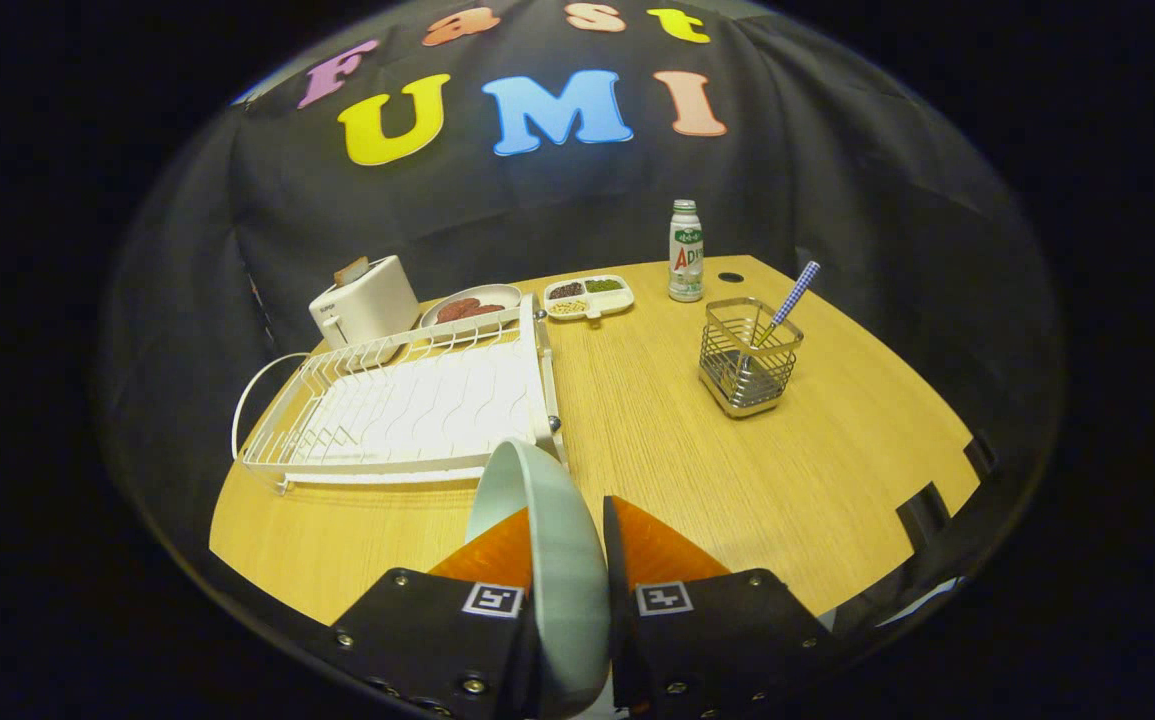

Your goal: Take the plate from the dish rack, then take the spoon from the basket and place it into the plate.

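Plate (547,520): pale, held on edge between the fingers, its rim rising ahead of them; clear of the rack.
Gripper (567,535): clamped on the plate, one finger pressing on each face; low over the near part of the table.
Rack (407,405): white wire, with nothing in its slots; ahead and to the left of the fingers, its near corner just beyond the plate's rim.
Basket (747,360): metal wire, upright; ahead and to the right, well apart from the gripper.
Spoon (789,302): stands in the basket, leaning right; checked blue-and-white handle sticks out above the rim; bowl end hidden inside.
Table (837,470): light wood; bare between fingers and basket.
Toaster (365,300): white, beyond the rack's far left corner, something brown sticking out of its slot.
Dish (472,305): round, with dark reddish contents; just behind the rack, beside the toaster.
Tray (589,296): white, divided into compartments with dark, green and pale contents; right of the dish.
Bottle (685,252): upright at the far edge, beyond the basket.
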Motion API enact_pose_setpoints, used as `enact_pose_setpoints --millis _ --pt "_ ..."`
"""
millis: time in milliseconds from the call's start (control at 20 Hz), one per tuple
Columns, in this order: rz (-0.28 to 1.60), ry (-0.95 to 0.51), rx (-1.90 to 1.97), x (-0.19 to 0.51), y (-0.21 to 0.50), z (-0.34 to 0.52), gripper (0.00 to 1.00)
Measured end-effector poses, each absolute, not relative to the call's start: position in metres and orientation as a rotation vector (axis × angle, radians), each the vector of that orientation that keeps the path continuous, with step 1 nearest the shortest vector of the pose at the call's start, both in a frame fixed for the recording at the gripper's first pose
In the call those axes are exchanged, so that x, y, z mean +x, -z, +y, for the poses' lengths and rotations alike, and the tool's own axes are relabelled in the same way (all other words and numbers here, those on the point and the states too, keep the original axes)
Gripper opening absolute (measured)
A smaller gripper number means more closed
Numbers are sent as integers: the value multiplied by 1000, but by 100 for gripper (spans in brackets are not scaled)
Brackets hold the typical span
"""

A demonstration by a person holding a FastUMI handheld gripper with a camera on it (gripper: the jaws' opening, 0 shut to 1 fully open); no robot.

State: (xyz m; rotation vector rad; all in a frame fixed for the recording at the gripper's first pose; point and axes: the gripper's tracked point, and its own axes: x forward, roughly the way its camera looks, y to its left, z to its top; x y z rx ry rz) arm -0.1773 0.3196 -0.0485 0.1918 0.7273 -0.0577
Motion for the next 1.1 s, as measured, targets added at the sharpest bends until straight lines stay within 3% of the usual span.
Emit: enact_pose_setpoints --millis 400,600,1100 --pt "746 53 349 -166 72 321 29" --pt "735 54 374 -162 75 322 34" --pt "741 1 307 -151 72 343 34"
